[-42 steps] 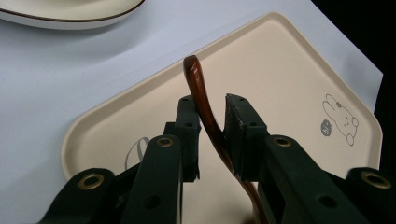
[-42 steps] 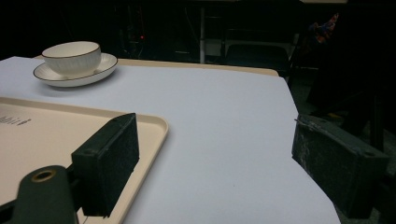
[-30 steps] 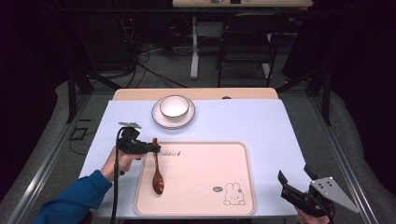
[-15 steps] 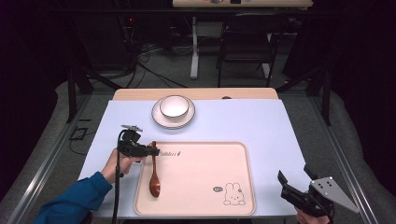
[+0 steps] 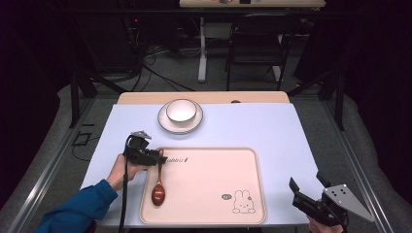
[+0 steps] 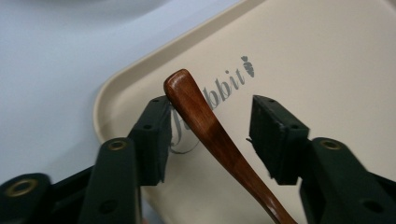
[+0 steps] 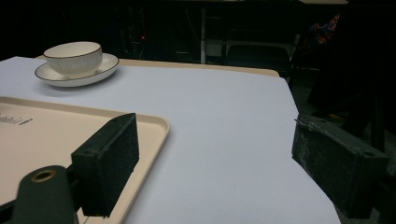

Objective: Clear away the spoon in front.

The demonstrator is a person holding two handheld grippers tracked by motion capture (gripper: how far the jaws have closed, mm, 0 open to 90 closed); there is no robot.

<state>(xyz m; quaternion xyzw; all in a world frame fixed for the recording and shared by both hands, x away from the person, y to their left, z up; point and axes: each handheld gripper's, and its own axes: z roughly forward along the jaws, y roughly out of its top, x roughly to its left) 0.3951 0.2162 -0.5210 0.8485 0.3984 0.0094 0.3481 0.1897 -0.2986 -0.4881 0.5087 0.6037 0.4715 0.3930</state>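
The desk point(image 5: 272, 127) carries a beige tray point(image 5: 214, 194), whose printed grey word reads partly as "abbit" beside a small carrot, with a rabbit drawing near its right corner. A brown wooden spoon point(image 5: 159, 184) lies along the tray's left side. The left gripper point(image 5: 154, 157) has just been opening its jaws; the spoon's handle tip stands between them, untouched by either pad. The right gripper point(image 5: 311, 206) hangs off the desk's near right corner, jaws standing apart in its own view, nothing between them.
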